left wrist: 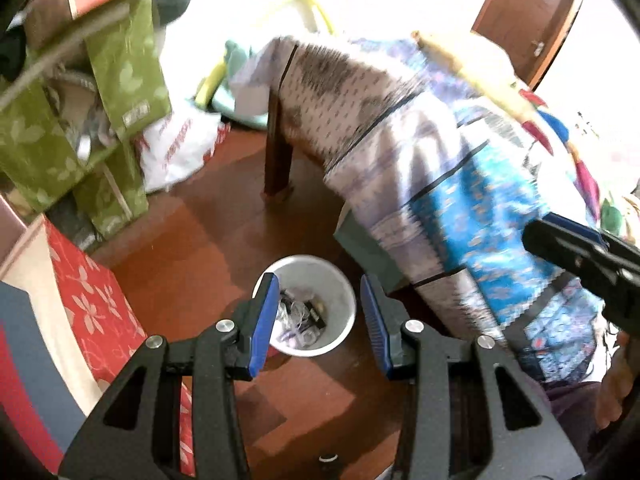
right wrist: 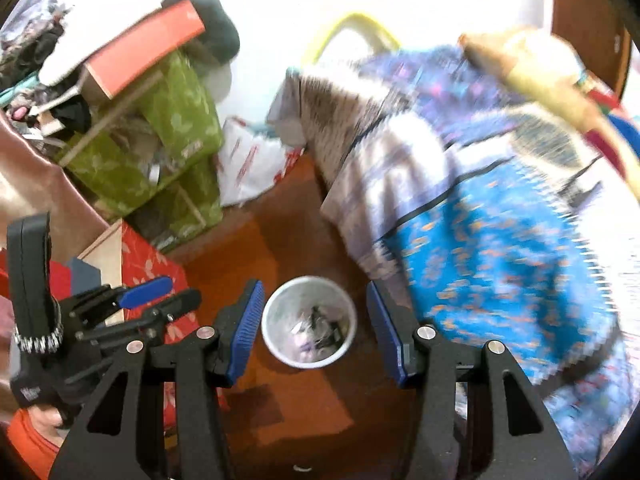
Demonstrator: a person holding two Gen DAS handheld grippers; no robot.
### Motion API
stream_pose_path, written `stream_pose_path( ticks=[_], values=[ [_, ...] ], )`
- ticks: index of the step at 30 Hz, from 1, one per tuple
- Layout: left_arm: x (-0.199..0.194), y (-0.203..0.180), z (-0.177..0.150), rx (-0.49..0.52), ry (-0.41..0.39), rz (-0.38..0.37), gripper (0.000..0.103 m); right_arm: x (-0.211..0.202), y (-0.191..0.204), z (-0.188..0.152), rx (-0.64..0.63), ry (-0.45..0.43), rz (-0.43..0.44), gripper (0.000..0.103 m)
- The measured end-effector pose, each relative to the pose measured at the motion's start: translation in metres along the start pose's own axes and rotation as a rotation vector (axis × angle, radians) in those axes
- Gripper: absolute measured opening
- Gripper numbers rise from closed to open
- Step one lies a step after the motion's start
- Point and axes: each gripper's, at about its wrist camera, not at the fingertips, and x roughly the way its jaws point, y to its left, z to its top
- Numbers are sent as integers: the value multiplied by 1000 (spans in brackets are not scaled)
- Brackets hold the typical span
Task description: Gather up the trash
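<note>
A white trash bin stands on the brown floor and holds several scraps of trash. It also shows in the right wrist view, with trash inside. My left gripper is open and empty, held above the bin. My right gripper is open and empty, also above the bin. The left gripper shows at the left of the right wrist view. Part of the right gripper's body shows at the right edge of the left wrist view.
A bed with a blue patterned cover fills the right side, its wooden leg beyond the bin. Green boxes, a white plastic bag and a red flowered box crowd the left.
</note>
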Motion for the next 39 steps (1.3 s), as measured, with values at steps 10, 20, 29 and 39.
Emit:
stream_pose_path(
  ticks=[10, 20, 29, 39],
  values=[
    [-149, -64, -4, 136, -216, -119, 42, -176, 11, -38, 20, -351, -156, 50],
    [-285, -110, -63, 289, -447, -279, 42, -288, 43, -103, 150, -599, -329, 50],
    [-331, -113, -107, 344, -525, -324, 95, -319, 75, -143, 234, -667, -481, 81],
    [-338, -94, -120, 317, -513, -333, 95, -340, 91, -168, 264, -734, -630, 103]
  ],
)
